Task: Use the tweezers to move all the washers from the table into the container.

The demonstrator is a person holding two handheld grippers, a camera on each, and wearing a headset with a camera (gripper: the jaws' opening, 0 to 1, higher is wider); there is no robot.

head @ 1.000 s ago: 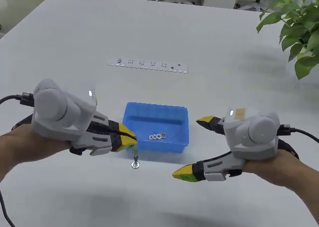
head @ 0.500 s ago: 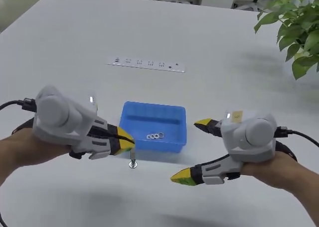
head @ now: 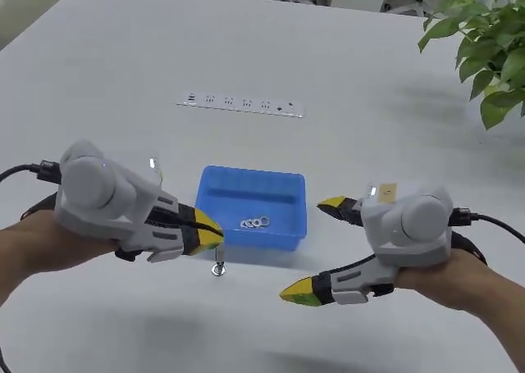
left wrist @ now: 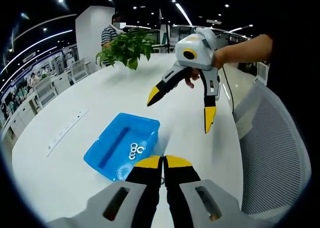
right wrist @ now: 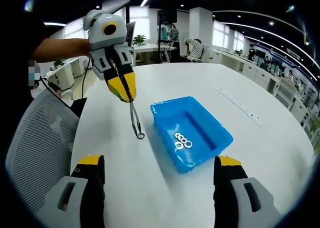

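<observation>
My left gripper (head: 215, 234) is shut on thin metal tweezers (head: 218, 255) that point down at the table. A small washer (head: 217, 269) sits at the tweezers' tips, just in front of the near wall of the blue container (head: 246, 177); I cannot tell whether it touches the table. Three washers (head: 255, 223) lie inside the container. My right gripper (head: 314, 248) hangs open and holds nothing, to the right of the container. In the right gripper view, the tweezers (right wrist: 135, 119) and the washer (right wrist: 140, 135) stand left of the container (right wrist: 202, 119).
A white power strip (head: 240, 105) lies flat on the table beyond the container. A leafy plant (head: 484, 37) stands at the far right corner. A mesh office chair (left wrist: 275, 138) is at the table's near edge. People stand in the room behind.
The head camera has shifted slightly. The grippers, tweezers, washer and container keep nearly the same places relative to each other.
</observation>
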